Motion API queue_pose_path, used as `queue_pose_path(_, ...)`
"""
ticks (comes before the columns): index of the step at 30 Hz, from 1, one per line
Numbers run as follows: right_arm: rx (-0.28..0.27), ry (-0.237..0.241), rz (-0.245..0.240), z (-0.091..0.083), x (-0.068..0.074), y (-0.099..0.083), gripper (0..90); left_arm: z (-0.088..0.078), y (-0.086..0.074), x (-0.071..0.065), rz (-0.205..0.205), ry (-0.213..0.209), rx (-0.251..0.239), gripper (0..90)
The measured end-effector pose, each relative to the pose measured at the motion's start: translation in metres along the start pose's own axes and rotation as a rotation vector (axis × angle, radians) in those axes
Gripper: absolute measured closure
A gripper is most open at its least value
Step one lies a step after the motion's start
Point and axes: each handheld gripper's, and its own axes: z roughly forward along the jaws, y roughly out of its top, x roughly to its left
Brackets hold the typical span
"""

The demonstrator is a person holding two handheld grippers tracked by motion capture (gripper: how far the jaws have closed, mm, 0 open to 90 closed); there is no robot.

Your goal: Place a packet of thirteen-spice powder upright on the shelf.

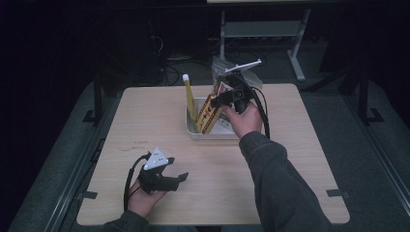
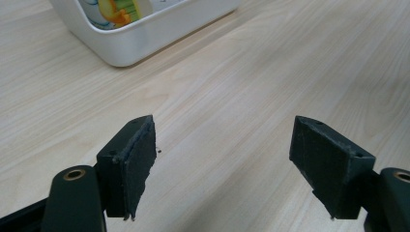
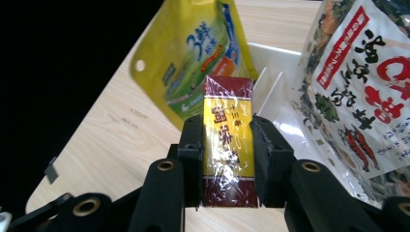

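Landmark: the white rectangular plastic bin [image 1: 193, 130] at the far middle of the light wooden worktop [image 1: 290, 159].
Right tongs [image 3: 227, 145]: pinching a slim red-and-yellow cellophane-wrapped box [image 3: 228, 145] by its long sides, tilted over the bin.
In the bin: a yellow-green pouch [image 3: 193, 63] at the left end, a clear seaweed snack bag [image 3: 358, 82] at the right.
Left tongs [image 2: 222, 159]: spread, empty, low over bare worktop well short of the bin.
Step, as I judge it: moving the box at the bin.
Doing it well: keep my squeeze even, steer between pouch and bag, and avoid snagging the dividers.
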Motion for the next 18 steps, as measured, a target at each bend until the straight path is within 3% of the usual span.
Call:
queue_pose_path(9,-0.01,-0.03,0.022,0.008,0.003,0.011,68.0,-0.003,-0.002,0.004,-0.016,0.007,-0.008,24.0)
queue_pose_path(18,-0.01,-0.099,0.054,0.022,0.002,0.02,68.0,-0.006,-0.004,0.007,-0.024,0.016,-0.009,23.8)
